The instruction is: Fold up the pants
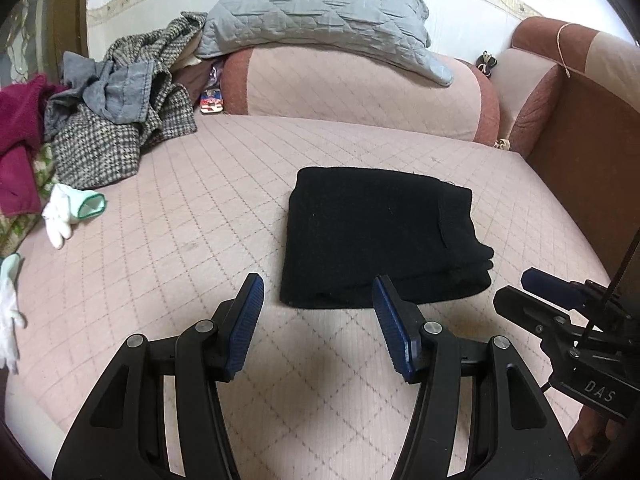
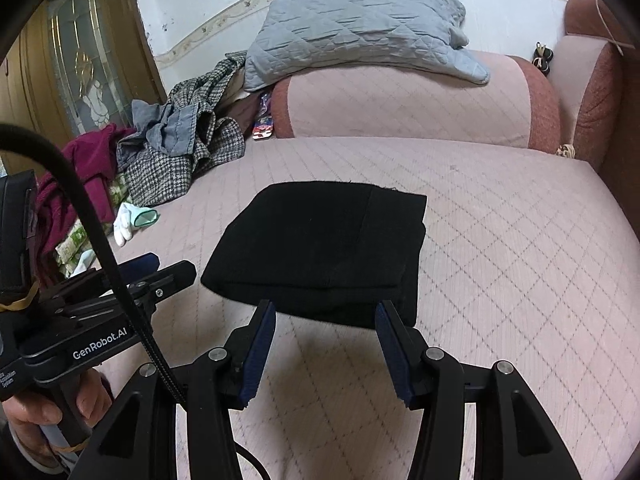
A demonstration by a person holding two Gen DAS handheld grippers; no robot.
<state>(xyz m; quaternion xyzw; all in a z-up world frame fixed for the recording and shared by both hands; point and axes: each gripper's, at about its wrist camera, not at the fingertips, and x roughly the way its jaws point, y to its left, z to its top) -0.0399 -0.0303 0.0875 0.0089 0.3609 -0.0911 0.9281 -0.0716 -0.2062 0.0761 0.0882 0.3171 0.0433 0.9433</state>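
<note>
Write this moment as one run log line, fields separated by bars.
pants: folded, flat on sofa seat | left hand-held gripper: open, empty | right hand-held gripper: open, empty | neither touches pants

A pink quilted sofa seat [image 1: 180, 248] is filling most of the frame. Folded black pants [image 1: 376, 236] are lying at its centre. At the upper left a heap of clothes [image 1: 116, 120] is sprawling, and just below it a white glove [image 1: 66, 212] is resting. Another white glove [image 1: 8, 312] is lying at the left edge.
</note>
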